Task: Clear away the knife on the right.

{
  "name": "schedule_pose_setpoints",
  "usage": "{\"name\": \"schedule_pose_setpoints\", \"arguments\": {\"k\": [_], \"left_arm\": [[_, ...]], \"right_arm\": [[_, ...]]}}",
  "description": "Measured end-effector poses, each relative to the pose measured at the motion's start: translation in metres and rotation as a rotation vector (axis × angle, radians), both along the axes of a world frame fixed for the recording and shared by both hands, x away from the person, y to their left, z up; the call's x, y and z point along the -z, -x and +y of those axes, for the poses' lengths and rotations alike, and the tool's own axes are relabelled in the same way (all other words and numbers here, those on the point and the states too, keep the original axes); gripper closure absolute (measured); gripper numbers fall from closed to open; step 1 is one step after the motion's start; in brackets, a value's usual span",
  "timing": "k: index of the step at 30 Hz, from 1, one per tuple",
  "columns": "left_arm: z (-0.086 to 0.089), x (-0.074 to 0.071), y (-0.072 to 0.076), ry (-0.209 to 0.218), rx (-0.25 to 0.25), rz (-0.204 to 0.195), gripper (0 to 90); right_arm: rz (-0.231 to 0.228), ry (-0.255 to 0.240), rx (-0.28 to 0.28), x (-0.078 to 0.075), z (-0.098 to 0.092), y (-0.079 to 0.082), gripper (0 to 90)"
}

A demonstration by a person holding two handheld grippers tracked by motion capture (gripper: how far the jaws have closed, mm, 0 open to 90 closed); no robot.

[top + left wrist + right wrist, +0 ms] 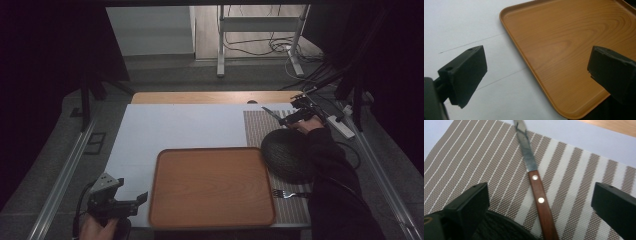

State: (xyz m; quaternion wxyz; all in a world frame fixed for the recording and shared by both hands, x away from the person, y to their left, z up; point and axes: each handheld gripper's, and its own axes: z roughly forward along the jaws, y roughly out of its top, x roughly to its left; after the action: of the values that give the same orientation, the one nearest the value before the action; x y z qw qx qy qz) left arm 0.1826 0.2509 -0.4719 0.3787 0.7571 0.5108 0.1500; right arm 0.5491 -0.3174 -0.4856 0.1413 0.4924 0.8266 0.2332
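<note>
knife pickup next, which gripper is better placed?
Right. The right gripper is open at the placemat's far end, with the knife lying between its fingers. The left gripper sits open across the tray.

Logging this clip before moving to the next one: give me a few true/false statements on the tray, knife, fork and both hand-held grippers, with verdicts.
1. The rectangular wooden tray has nothing on it. True.
2. The wooden-handled table knife lies on the tray. False: it lies on the brown striped woven placemat.
3. The right hand-held gripper is clamped on the knife. False: its jaws stand open on either side of the handle.
4. The left hand-held gripper is open near the tray's corner. True.
5. The silver metal fork rests inside the dark round bowl. False: it lies on the placemat, nearer the person than the bowl.
</note>
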Motion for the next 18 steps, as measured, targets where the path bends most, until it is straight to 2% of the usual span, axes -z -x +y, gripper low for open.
{"name": "schedule_pose_setpoints", "arguments": {"k": [4,8,18], "left_arm": [[0.000,0.000,0.000,-0.003,0.001,0.000,3.4],[0.000,0.000,0.000,-0.002,0.001,0.000,3.4],[0.000,0.000,0.000,0.000,0.000,0.002,3.4]], "right_arm": [[-0.001,0.005,-0.011,0.000,0.004,-0.001,0.0],[0.015,0.002,0.002,0.004,0.004,-0.003,0.0],[0.052,0.043,0.048,0.022,0.000,-0.011,0.0]]}}
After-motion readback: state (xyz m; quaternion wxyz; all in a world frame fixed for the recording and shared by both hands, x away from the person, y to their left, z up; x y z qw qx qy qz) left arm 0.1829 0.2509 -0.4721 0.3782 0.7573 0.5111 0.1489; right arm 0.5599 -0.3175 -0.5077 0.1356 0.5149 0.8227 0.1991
